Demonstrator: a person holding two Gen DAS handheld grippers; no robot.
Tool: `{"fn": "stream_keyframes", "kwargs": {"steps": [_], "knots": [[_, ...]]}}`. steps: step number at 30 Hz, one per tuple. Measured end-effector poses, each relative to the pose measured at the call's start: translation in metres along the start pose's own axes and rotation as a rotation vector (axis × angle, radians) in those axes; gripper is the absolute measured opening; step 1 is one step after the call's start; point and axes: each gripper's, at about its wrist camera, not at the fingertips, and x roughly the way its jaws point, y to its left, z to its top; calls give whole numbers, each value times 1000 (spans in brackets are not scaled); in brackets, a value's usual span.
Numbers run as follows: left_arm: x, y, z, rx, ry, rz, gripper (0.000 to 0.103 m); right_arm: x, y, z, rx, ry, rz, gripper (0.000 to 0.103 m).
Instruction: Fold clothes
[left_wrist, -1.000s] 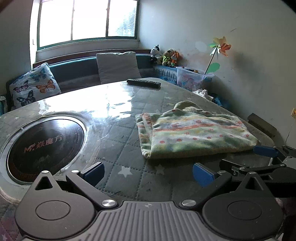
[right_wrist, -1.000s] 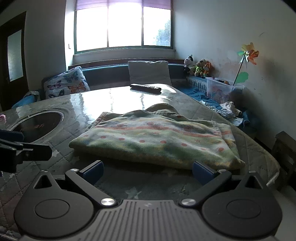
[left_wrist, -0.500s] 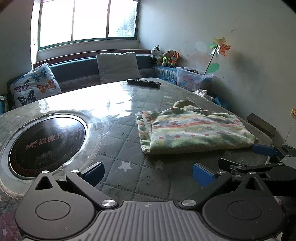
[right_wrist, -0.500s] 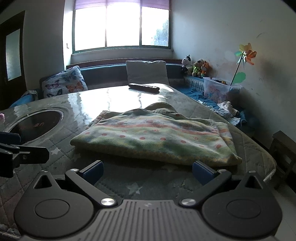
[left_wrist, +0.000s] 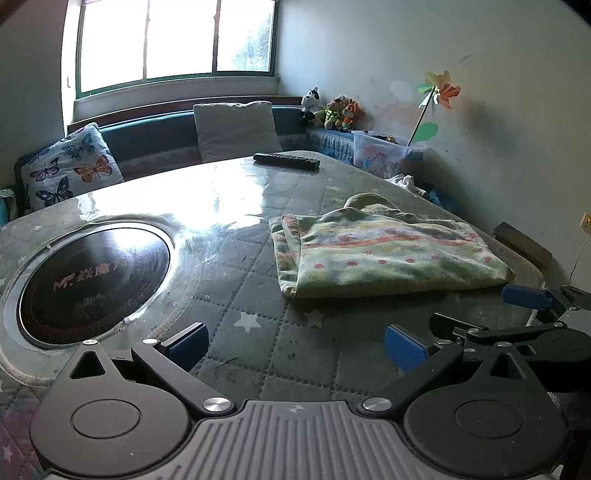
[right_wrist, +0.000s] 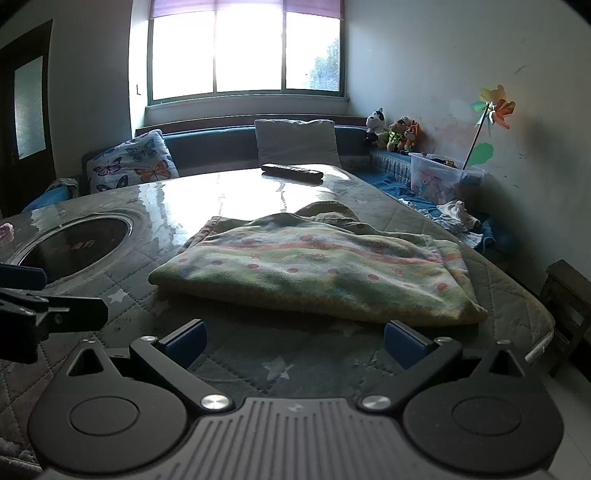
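Note:
A green, dotted and striped garment (left_wrist: 384, 254) lies folded into a flat rectangle on the quilted table (left_wrist: 258, 325), right of centre. In the right wrist view the garment (right_wrist: 317, 273) fills the middle, a short way beyond the fingers. My left gripper (left_wrist: 295, 345) is open and empty, hovering over the table's near edge, short of the garment. My right gripper (right_wrist: 293, 341) is also open and empty, near the garment's front edge. The right gripper's blue fingertips (left_wrist: 524, 297) show at the right of the left wrist view.
A round dark cooktop (left_wrist: 92, 273) is set into the table's left side. A black remote (left_wrist: 286, 160) lies at the far edge. Cushions (left_wrist: 234, 129) line the bench under the window. A clear bin (left_wrist: 384, 153) and loose clothes (right_wrist: 458, 218) sit along the right wall.
Both grippers have drawn back a little from the folded garment, which now looks smaller and farther off. Both stay open. The garment has not moved.

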Motion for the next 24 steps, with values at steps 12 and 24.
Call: {"fn": "stream_keyframes", "kwargs": {"steps": [12, 24], "knots": [[1, -5, -5, 7, 17, -5, 103, 1, 0, -3, 4, 8, -1, 103], [2, -9, -6, 14, 33, -13, 103, 2, -2, -4, 11, 12, -4, 103]]}}
